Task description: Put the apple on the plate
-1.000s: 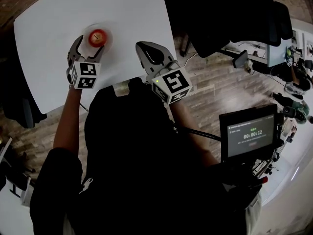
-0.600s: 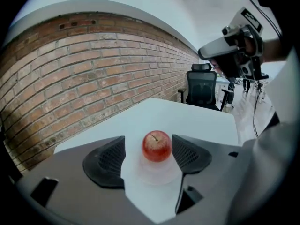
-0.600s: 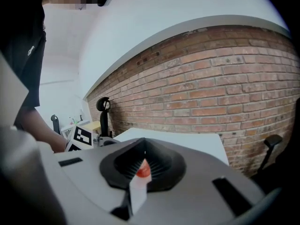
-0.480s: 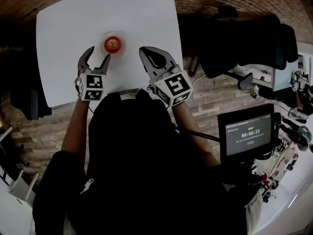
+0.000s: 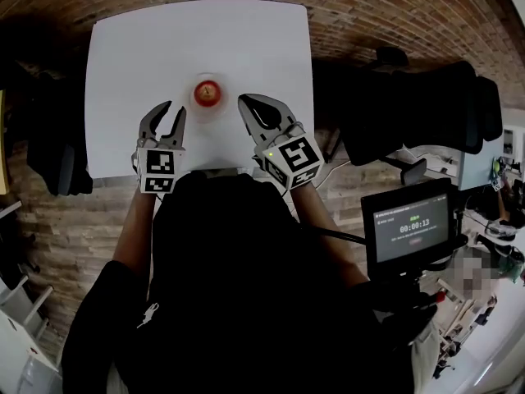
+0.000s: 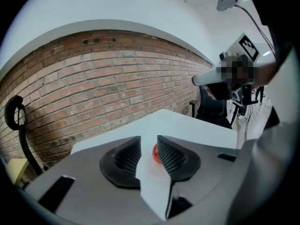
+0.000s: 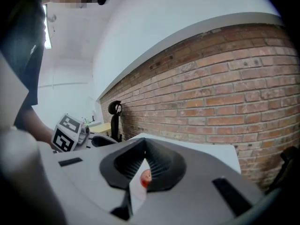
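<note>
head view: left tongs (image 5: 174,110) have backed off the apple (image 5: 207,93), jaws just narrowed to a slim gap with nothing in them; right tongs (image 5: 246,102) are closed, empty. apple sits on the plate (image 5: 224,106), mid-table (image 5: 139,48). task looks done.

"00:00:13" on the monitor screen (image 5: 413,228)

One apple (image 5: 207,93), one plate (image 5: 194,107), one table (image 5: 156,48), two claws (image 5: 174,109) (image 5: 244,99)
</note>
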### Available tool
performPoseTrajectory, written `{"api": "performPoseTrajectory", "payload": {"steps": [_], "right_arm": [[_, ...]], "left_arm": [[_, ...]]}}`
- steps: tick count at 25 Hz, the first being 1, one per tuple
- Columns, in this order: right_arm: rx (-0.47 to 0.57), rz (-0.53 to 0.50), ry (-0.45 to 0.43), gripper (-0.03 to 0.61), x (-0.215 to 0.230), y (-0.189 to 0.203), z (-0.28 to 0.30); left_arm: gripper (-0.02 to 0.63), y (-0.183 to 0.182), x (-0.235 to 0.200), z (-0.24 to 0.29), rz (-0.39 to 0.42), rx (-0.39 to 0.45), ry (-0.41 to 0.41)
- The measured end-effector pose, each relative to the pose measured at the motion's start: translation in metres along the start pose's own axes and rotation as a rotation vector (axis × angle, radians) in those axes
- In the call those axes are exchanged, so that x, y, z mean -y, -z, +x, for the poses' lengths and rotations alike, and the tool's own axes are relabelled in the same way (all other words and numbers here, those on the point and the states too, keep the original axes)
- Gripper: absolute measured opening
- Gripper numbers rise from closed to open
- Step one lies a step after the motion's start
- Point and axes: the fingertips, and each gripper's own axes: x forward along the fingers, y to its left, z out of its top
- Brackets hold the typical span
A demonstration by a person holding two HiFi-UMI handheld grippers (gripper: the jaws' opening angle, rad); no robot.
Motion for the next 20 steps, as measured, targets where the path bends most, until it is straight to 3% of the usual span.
{"api": "performPoseTrajectory", "payload": {"steps": [10,20], "right_arm": [[0.028,-0.038,-0.065,0.003,-0.017,-0.015,0.009],[0.039,-0.050,-0.039,0.003,-0.013,-0.019,0.006]], "left_arm": [[0.008,-0.031,-0.013,-0.043,-0.049,0.101,-0.076],[0.008,-0.039,-0.015,-0.047,-0.063,0.121,-0.052]]}}
